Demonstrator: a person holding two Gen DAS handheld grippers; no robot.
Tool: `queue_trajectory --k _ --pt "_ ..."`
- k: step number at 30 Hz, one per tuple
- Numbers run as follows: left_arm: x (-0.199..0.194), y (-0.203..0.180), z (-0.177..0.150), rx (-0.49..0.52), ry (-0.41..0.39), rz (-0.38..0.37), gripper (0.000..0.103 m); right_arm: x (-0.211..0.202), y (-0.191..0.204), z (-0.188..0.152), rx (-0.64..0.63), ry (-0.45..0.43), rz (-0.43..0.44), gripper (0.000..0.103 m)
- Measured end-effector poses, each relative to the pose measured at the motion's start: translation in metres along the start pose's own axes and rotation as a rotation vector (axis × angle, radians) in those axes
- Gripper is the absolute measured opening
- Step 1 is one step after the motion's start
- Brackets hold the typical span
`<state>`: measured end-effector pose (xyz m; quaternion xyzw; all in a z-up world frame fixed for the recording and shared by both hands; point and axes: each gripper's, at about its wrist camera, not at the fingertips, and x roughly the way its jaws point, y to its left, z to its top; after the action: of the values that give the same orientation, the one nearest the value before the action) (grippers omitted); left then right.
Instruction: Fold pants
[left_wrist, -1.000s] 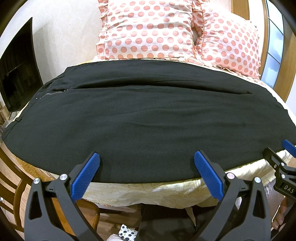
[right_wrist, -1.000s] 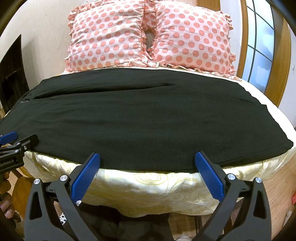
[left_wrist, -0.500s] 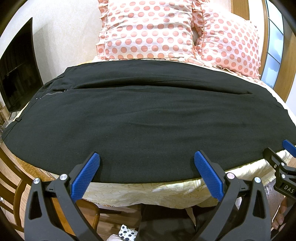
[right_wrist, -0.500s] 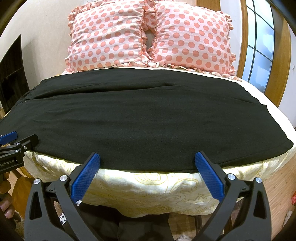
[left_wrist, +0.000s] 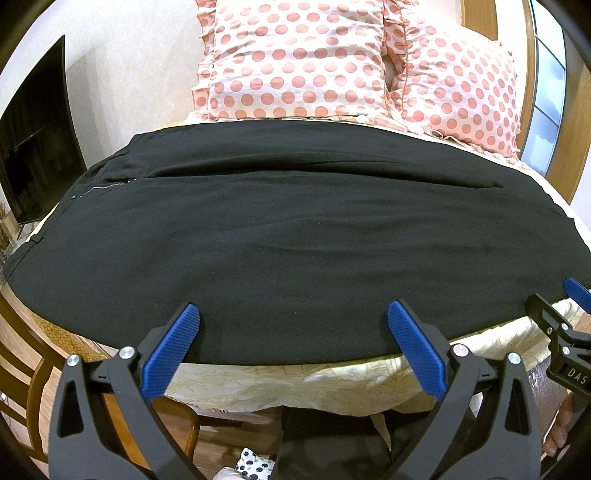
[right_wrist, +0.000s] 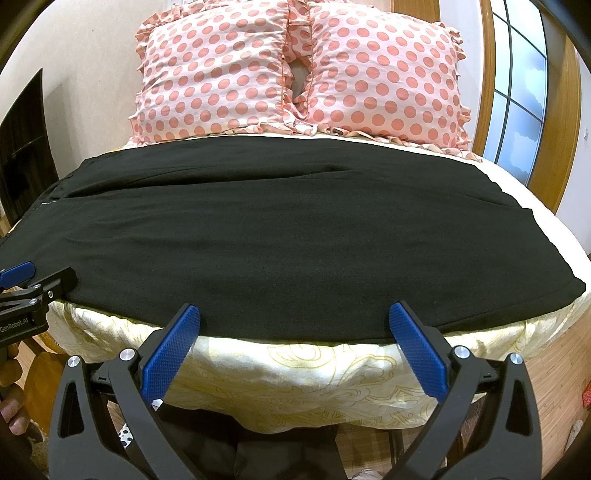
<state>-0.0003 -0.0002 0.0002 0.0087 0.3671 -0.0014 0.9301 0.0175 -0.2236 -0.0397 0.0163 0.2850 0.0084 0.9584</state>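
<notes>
Black pants (left_wrist: 295, 236) lie flat across the bed, waistband and zipper at the left, leg hems at the right; they also fill the right wrist view (right_wrist: 288, 240). My left gripper (left_wrist: 293, 321) is open and empty, its blue pads over the pants' near edge. My right gripper (right_wrist: 293, 323) is open and empty at the same near edge, further right. Each gripper shows at the edge of the other's view: the right one (left_wrist: 565, 332) and the left one (right_wrist: 29, 291).
Two pink polka-dot pillows (left_wrist: 295, 62) (right_wrist: 384, 74) stand at the head of the bed. A cream patterned bedspread (right_wrist: 295, 376) hangs over the near edge. A dark TV (left_wrist: 33, 147) is at the left, a wooden chair (left_wrist: 33, 369) below left, a window (right_wrist: 524, 92) at the right.
</notes>
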Motion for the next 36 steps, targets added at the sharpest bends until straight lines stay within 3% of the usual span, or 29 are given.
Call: queue_trajectory --k 36 --pt "-0.0003 0.0001 -0.0002 0.0 -0.007 0.0 0.101 -0.0003 0.0005 -0.002 -0.001 -0.012 0.002 0.102"
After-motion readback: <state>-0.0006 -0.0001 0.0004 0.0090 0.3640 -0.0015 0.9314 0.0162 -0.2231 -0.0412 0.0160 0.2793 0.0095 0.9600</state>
